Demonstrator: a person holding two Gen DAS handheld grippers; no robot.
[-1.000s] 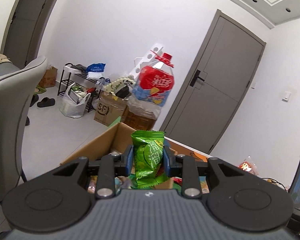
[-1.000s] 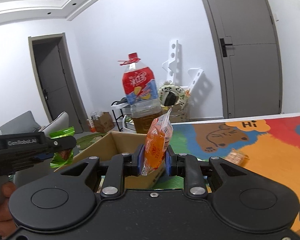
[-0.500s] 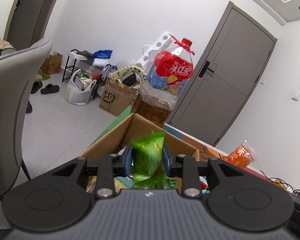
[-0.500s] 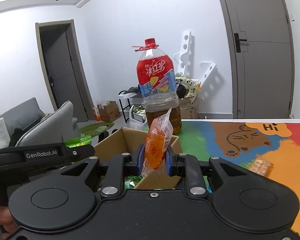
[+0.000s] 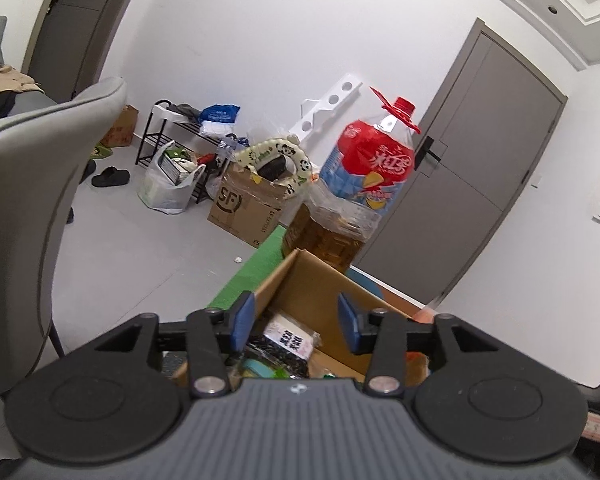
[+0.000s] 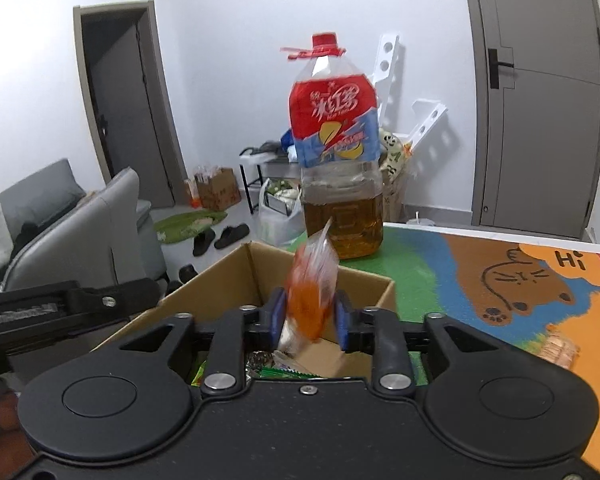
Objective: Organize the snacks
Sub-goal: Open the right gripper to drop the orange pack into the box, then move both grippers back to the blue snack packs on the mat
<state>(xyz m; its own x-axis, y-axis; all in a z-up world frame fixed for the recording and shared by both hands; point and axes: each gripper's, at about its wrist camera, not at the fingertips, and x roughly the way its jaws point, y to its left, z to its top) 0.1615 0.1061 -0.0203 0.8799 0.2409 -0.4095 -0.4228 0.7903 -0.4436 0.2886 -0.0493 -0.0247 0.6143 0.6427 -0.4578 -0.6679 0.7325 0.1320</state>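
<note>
Snack packet slipping between the right tool's just-spread jaws into the box — left tool spread, empty; next, fetch another.

- table with colourful cartoon mat
- on it: open cardboard box, big tea bottle just behind the box, small snack packet at right

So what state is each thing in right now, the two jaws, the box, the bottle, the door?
Left gripper: jaws just opened, nothing between them.
Right gripper: jaws just opening, blurred orange snack packet between them, grip unclear.
Cardboard box: open-topped, snacks inside.
Big bottle: upright, capped, partly full.
Grey door: closed.
</note>
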